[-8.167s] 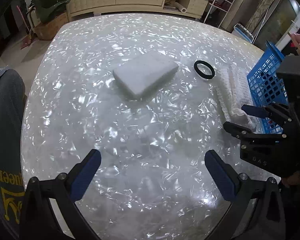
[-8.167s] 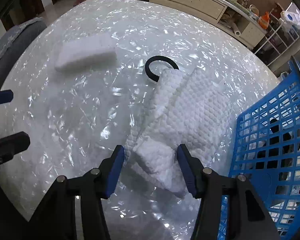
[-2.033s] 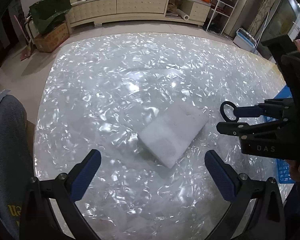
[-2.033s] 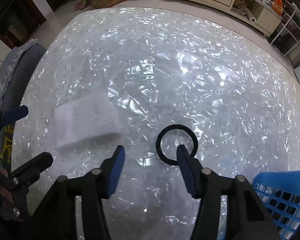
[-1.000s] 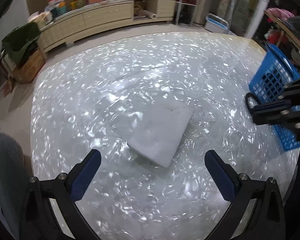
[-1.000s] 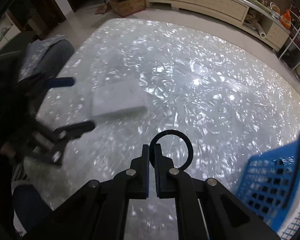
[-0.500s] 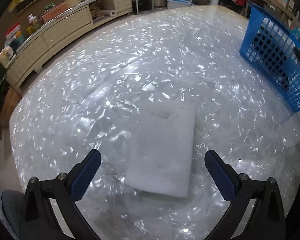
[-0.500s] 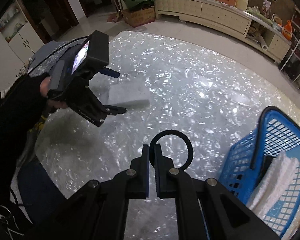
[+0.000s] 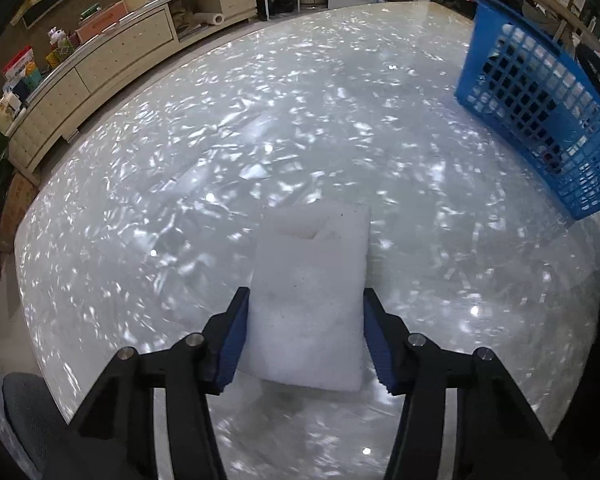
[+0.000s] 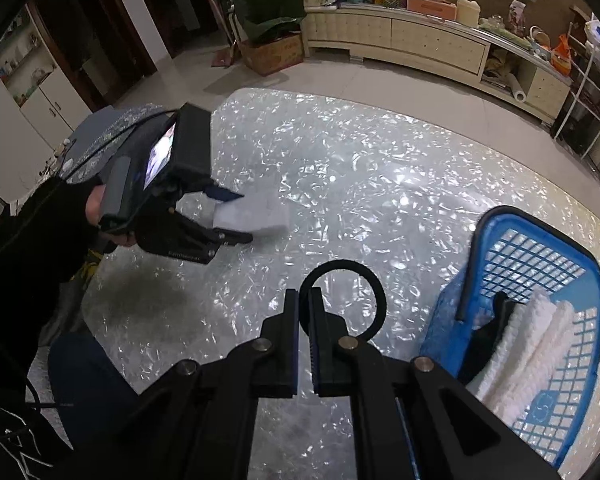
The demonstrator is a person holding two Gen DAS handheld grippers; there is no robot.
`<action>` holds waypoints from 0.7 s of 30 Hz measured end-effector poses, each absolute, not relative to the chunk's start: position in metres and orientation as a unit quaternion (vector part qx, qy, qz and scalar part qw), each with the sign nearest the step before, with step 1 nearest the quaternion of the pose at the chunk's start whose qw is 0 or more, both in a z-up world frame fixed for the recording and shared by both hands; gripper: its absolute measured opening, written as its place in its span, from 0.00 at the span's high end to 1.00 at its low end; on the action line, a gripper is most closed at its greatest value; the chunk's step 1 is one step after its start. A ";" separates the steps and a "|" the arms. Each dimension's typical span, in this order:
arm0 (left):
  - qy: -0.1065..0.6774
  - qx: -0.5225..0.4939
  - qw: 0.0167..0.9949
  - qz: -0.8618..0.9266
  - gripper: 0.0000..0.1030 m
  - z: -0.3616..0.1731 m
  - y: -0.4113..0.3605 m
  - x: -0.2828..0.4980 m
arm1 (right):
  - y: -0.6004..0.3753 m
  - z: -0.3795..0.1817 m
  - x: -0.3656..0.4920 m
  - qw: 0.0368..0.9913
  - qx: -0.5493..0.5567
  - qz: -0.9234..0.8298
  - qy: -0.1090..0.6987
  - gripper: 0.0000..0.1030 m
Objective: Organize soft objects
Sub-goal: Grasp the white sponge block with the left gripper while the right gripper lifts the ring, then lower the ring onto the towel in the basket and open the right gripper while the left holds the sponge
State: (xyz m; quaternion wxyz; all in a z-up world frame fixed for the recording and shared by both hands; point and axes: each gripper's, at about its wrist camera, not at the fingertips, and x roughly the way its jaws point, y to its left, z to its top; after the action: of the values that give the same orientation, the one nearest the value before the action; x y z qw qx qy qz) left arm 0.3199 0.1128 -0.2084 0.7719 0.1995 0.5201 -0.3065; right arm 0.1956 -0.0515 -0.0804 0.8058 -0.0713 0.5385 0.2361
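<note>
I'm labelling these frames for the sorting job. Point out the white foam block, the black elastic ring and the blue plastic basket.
White foam block (image 9: 308,300): left wrist view, top face.
Black elastic ring (image 10: 374,288): right wrist view, right arc.
Blue plastic basket (image 10: 540,220): right wrist view, far rim.

Beyond the fingers, a glossy desk with a pearly, broken-shell pattern throws back many small glints of overhead light. Past its far edge lies a pale tiled floor. A long cream sideboard with drawers runs along a dark brown wall, its top crowded with boxes and bottles. A cardboard box with a green bag stands left of it, near white cupboards.
</note>
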 end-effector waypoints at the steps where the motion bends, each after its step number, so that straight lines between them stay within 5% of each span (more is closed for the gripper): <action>1: 0.521 0.198 0.772 -0.306 0.50 -0.205 0.111 0.316 | -0.054 -0.077 0.195 0.808 -0.070 0.235 0.536 0.96; 21: 0.490 0.172 0.797 -0.307 0.50 -0.075 0.017 0.214 | -0.143 -0.031 0.145 0.843 -0.067 0.204 0.493 0.96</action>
State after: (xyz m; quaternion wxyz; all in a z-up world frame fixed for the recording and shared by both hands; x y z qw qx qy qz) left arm 0.2140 0.0172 -0.0745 0.7974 0.1718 0.4901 -0.3074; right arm 0.1447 -0.1428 -0.0314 0.8430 -0.0668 0.4934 0.2035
